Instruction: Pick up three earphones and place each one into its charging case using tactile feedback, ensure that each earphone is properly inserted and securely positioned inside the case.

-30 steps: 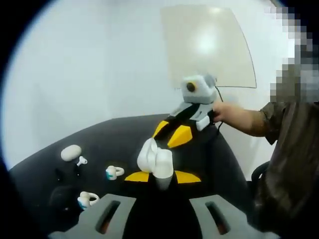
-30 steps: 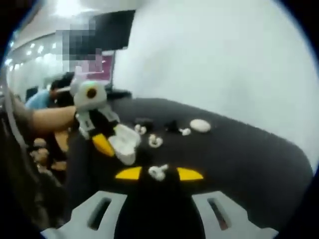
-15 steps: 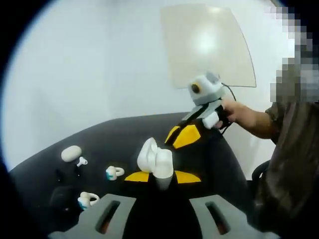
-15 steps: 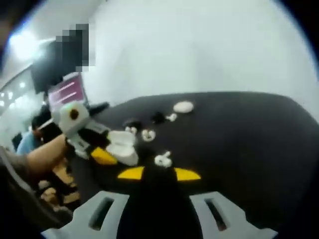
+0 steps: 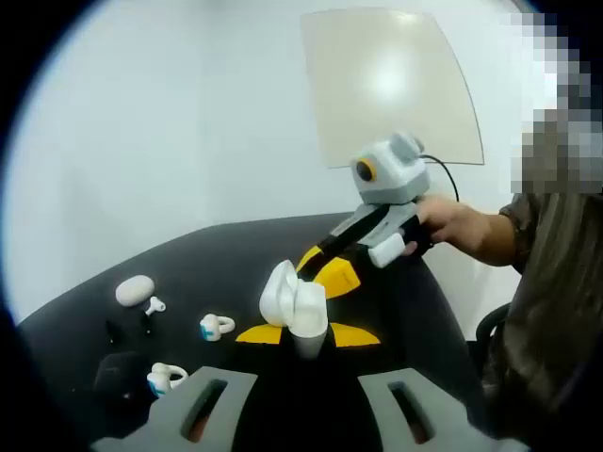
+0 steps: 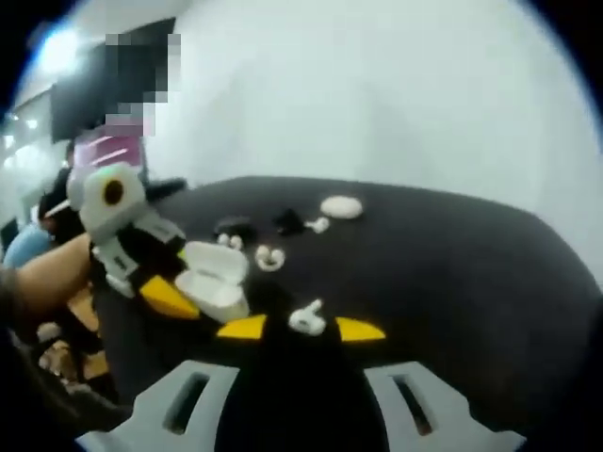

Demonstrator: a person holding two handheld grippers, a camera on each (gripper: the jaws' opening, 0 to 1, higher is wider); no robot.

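Note:
My left gripper (image 5: pixel 306 335) is shut on an open white charging case (image 5: pixel 294 303), held upright above the black table (image 5: pixel 236 254). My right gripper (image 5: pixel 326 273), held by a hand, comes in from the right with its yellow tips close behind the case. In the right gripper view my right gripper (image 6: pixel 301 329) is shut on a small white earbud (image 6: pixel 306 319). To its left there, the left gripper (image 6: pixel 191 293) holds the open case (image 6: pixel 215 277), lid up. The earbud and the case are a short way apart.
On the table lie a closed white oval case (image 5: pixel 135 289), a small white earbud (image 5: pixel 155 304), two ring-shaped earphones (image 5: pixel 217 327) (image 5: pixel 167 378) and dark cases (image 6: pixel 233 226) (image 6: pixel 287 222). A person (image 5: pixel 556 282) sits at the right. The table edge (image 6: pixel 565 264) curves close by.
The right gripper drew back and up, then came down toward the open case again with the earbud. The left gripper and its case held still.

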